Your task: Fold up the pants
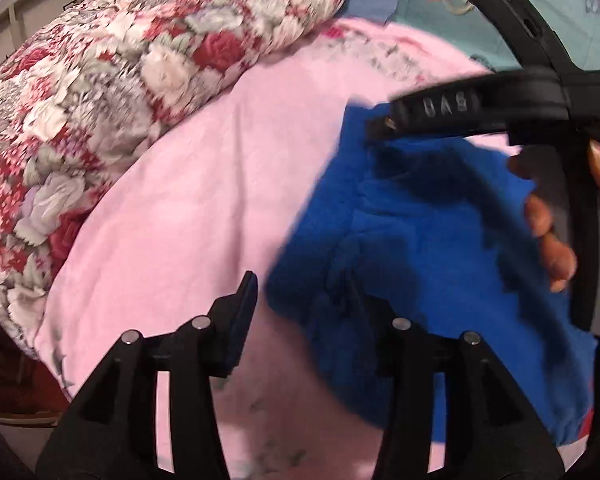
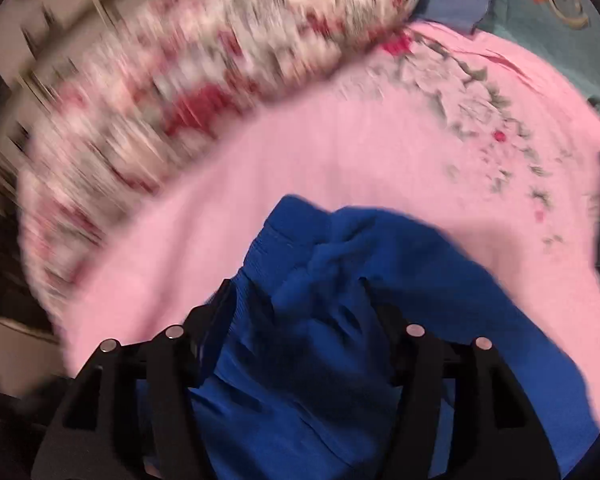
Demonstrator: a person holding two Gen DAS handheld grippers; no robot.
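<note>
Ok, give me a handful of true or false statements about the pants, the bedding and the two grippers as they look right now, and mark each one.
1. The pants are blue. True.
2. The pants lie on a green sheet. False: they lie on a pink sheet.
3. The left gripper is open, with only its right finger at the pants' edge. True.
4. The right gripper is nowhere near the pants. False: blue cloth is bunched between its fingers, though motion blur hides whether it is clamped.
5. A rose-patterned quilt is bundled beyond the pink sheet. True.
6. The quilt covers the pants. False: it lies apart from them.
</note>
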